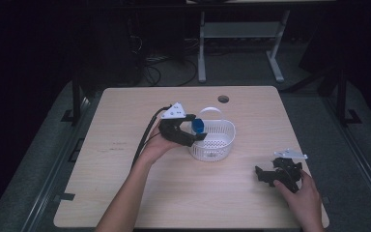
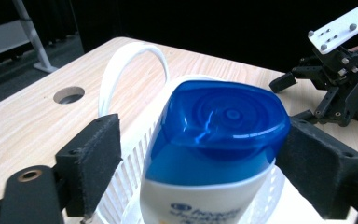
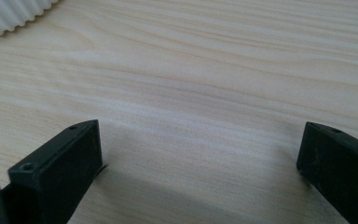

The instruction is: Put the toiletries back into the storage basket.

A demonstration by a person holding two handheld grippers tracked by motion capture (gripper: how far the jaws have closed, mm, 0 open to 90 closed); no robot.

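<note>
A white bottle with a blue cap (image 2: 214, 126) stands in a white slatted basket (image 1: 228, 133), against its left side. My left gripper (image 1: 196, 137) reaches over the basket's left rim and straddles the bottle (image 1: 198, 126) just below the cap. Its right pad (image 2: 317, 172) lies against the bottle, while a narrow gap with basket ribs (image 2: 128, 182) showing separates the left pad (image 2: 93, 163) from it. My right gripper (image 1: 266, 175) rests on the table at the front right, open with bare wood between its fingers (image 3: 56, 172).
The basket's handle (image 2: 135, 51) stands upright behind the bottle. The light wooden table (image 1: 125, 145) has a round cable hole (image 1: 223, 99) at its far edge. A corner of the basket (image 3: 9, 14) lies ahead of the right gripper. Table legs and cables sit beyond the table.
</note>
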